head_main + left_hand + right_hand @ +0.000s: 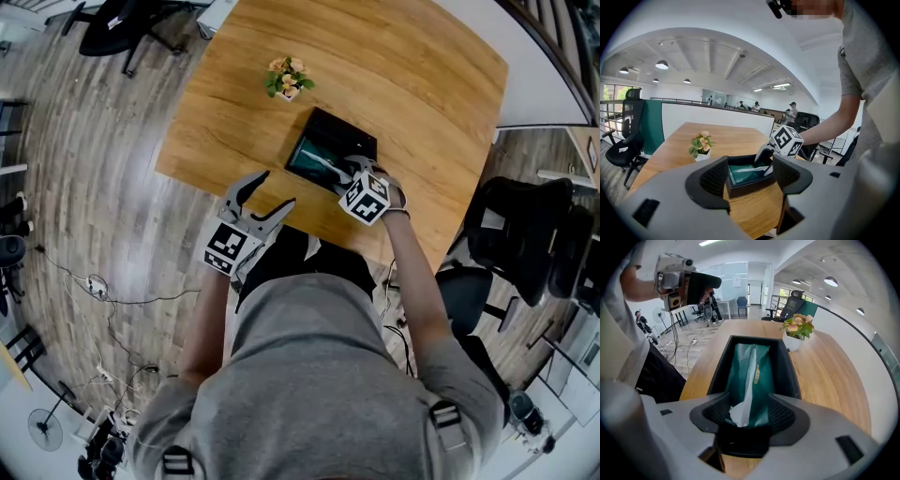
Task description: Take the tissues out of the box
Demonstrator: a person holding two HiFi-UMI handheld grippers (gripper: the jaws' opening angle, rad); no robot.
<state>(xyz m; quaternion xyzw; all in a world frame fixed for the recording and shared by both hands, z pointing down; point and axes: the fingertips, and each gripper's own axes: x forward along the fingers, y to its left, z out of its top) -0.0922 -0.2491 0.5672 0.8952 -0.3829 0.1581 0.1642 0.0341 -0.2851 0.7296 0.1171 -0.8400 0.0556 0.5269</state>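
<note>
Head view: potted plant (288, 79) near tissue box (339, 132)

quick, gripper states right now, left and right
left gripper: open, empty
right gripper: open, white tissue between its jaws, not gripped yet
</note>
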